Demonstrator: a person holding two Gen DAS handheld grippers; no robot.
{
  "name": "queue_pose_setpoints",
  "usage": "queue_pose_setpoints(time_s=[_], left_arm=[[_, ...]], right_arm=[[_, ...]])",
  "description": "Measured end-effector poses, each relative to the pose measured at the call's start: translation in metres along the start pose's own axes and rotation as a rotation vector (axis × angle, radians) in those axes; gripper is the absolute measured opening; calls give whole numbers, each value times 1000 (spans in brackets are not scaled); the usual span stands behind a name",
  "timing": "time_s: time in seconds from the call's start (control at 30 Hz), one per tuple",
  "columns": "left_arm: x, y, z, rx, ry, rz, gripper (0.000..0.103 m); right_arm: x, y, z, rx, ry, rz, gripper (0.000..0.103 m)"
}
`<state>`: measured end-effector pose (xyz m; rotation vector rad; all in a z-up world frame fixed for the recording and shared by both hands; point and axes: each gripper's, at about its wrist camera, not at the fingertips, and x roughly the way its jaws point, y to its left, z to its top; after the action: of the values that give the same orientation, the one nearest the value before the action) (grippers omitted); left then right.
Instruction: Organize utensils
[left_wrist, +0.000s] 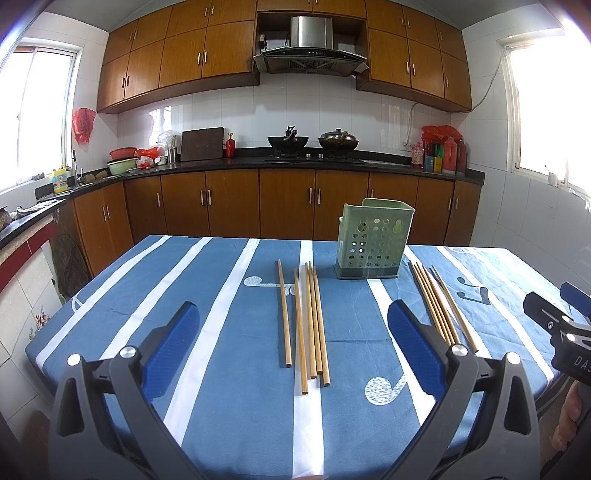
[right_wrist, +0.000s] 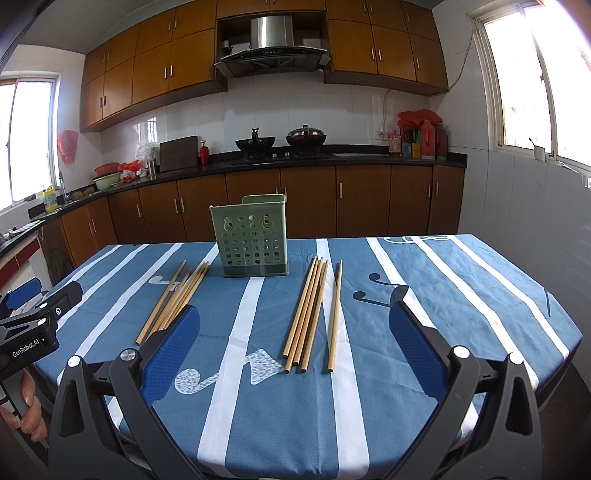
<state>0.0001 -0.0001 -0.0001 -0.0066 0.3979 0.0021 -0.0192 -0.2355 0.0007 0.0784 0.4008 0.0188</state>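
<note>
Your left gripper hangs released above the tablecloth, fingers spread wide with nothing between them; their bases run off the bottom of the left wrist view. Your right gripper is likewise spread and holds nothing.

Taking the green holder as landmark: it stands upright at the far side of the cloth, and its perforated wall hides whatever may be inside. One group of chopsticks lies flat on the cloth, left of the holder and nearer to you, straight ahead between the left gripper's fingers but not touching them. A second group lies right of the holder, ahead between the right gripper's fingers. In the left wrist view the right finger partly covers this second group, so an exact count is hard to make out.
</note>
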Motion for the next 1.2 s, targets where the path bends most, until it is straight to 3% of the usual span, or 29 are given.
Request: queue_pose_setpoints(time_s=[1.2], left_arm=[[0, 0, -1, 1, 7, 0, 99]], right_arm=[[2, 1, 2, 1, 6, 0, 101]])
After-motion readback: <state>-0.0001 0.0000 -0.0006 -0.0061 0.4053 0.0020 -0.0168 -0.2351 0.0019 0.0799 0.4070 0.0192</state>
